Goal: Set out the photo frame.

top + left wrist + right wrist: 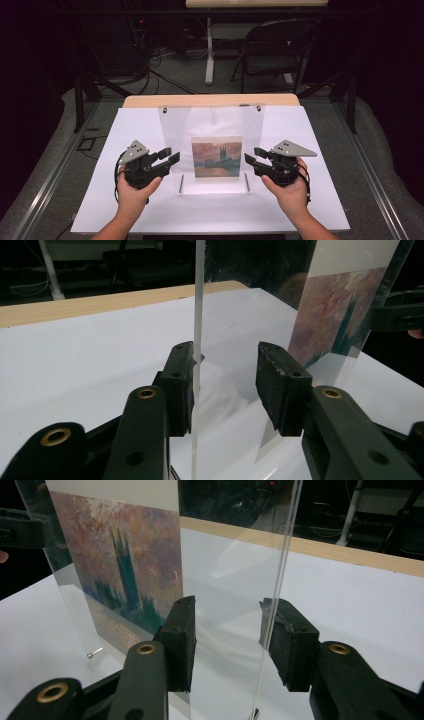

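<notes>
High view — both claws flank clear frame (pixel 212 150); left gripper view — edge touches one pad.

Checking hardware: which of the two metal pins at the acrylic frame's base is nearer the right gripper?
The pin at the right bottom corner of the acrylic frame, under the right gripper; the other pin lies at its left corner.
</notes>
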Action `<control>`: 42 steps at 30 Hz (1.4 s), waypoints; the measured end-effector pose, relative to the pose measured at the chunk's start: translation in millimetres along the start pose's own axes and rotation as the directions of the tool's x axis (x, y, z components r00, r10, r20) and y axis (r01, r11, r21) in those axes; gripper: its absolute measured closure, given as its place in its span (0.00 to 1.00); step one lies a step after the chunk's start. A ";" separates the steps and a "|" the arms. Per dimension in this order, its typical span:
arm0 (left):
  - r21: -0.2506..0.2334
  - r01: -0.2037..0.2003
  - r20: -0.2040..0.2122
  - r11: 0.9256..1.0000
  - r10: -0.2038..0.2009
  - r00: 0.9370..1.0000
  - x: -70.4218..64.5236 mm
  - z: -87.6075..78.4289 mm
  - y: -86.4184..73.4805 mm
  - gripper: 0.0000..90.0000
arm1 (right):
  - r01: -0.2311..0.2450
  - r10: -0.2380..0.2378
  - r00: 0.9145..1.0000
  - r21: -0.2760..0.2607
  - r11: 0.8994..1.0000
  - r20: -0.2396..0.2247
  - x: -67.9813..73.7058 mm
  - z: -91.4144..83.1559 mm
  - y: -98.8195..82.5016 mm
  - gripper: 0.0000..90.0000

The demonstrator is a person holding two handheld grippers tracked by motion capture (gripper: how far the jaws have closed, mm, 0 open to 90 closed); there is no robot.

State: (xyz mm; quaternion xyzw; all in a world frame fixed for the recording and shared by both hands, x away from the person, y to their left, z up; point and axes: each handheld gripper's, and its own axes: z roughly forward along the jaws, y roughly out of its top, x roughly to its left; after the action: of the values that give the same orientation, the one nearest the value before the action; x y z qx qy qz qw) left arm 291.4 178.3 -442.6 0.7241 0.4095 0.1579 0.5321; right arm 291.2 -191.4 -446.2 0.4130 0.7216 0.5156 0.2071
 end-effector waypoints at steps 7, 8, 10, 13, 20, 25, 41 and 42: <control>0.008 -0.009 0.006 1.000 0.009 1.000 -0.4 -6.5 4.3 0.61 | 0.011 -0.011 1.000 -0.009 1.000 0.005 -2.0 -6.9 4.2 0.58; 0.009 -0.008 0.005 1.000 0.007 1.000 -0.2 -7.5 4.6 0.60 | 0.017 -0.017 1.000 -0.012 1.000 0.009 -2.3 -8.7 4.7 0.57; 0.017 -0.002 0.001 1.000 0.002 1.000 0.5 -9.9 5.5 0.56 | 0.018 -0.018 1.000 -0.017 1.000 0.009 -3.1 -12.7 5.0 0.55; 0.018 -0.005 -0.018 1.000 0.006 1.000 2.9 -15.7 6.6 0.52 | 0.014 -0.014 1.000 -0.011 1.000 0.006 -5.3 -17.2 4.8 0.51; 0.010 0.006 -0.079 1.000 -0.006 0.997 16.3 -34.2 2.6 0.49 | -0.019 0.019 0.999 -0.004 1.000 0.029 -18.4 -27.5 -0.8 0.48; -0.007 0.017 -0.127 1.000 -0.018 0.992 26.9 -47.9 -1.6 0.48 | -0.027 0.027 0.998 -0.011 1.000 0.057 -26.5 -38.1 -3.4 0.48; 0.002 0.045 -0.227 0.999 -0.043 0.973 49.4 -53.7 -26.0 0.47 | 0.001 -0.004 0.988 0.016 1.000 0.153 -34.6 -40.9 -13.0 0.48; 0.002 0.045 -0.227 0.999 -0.043 0.973 49.4 -53.7 -26.0 0.47 | 0.001 -0.004 0.988 0.016 1.000 0.153 -34.6 -40.9 -13.0 0.48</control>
State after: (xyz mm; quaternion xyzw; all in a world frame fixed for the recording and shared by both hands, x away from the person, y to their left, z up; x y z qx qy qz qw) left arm 275.0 252.9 -455.7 0.6940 0.4840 0.2265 0.4825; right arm 276.4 -244.6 -446.8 0.4521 0.7083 0.4763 0.2590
